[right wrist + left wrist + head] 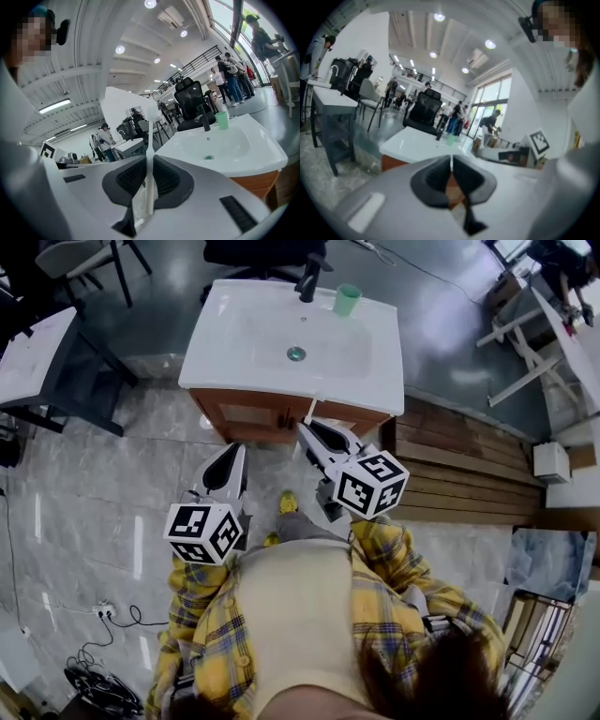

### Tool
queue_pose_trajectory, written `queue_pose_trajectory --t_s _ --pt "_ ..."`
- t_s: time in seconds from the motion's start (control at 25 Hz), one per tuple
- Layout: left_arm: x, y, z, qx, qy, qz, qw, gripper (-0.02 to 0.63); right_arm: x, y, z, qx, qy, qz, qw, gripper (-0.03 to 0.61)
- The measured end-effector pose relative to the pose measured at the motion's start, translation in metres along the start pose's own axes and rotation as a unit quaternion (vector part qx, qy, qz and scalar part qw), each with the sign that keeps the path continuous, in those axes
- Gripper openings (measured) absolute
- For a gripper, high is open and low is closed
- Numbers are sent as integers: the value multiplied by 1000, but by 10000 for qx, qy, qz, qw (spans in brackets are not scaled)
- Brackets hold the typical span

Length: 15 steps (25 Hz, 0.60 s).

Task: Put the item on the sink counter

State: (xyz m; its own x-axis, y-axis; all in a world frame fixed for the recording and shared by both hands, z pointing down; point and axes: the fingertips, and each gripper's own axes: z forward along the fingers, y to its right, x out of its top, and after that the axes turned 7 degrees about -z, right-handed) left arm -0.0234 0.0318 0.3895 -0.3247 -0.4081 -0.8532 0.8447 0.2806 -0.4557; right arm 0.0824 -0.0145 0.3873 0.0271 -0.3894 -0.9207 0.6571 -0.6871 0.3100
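White thin stick (149,140) is clamped in the right gripper (306,427), its tip at the sink counter's (281,381) front edge. Left gripper (451,164) jaws press together, empty. Green cup (347,299) stands at the back edge.

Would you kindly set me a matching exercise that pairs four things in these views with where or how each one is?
Things:
1. small pale green plastic cup
2. tall black faucet
3. thin white stick
4. left tool

Places and states:
A. shut, with nothing in it
B. clamped in the right tool
C. fixed midway along the far edge of the white sink counter
D. standing loose on that counter, near its far edge

Pairs: 1-D, 2-C, 3-B, 4-A.
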Motion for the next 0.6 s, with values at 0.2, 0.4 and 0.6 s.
queue_pose_trajectory --t_s 0.2,0.4,0.6 --pt "17 -7 32 133 25 11 9999 15 17 22 26 233 -39 13 9997 48" --pt "26 -15 56 322 45 52 9995 15 27 38 50 516 -72 21 9986 48" --pt "37 -19 75 479 117 97 9987 15 33 52 66 752 -136 44 9971 48"
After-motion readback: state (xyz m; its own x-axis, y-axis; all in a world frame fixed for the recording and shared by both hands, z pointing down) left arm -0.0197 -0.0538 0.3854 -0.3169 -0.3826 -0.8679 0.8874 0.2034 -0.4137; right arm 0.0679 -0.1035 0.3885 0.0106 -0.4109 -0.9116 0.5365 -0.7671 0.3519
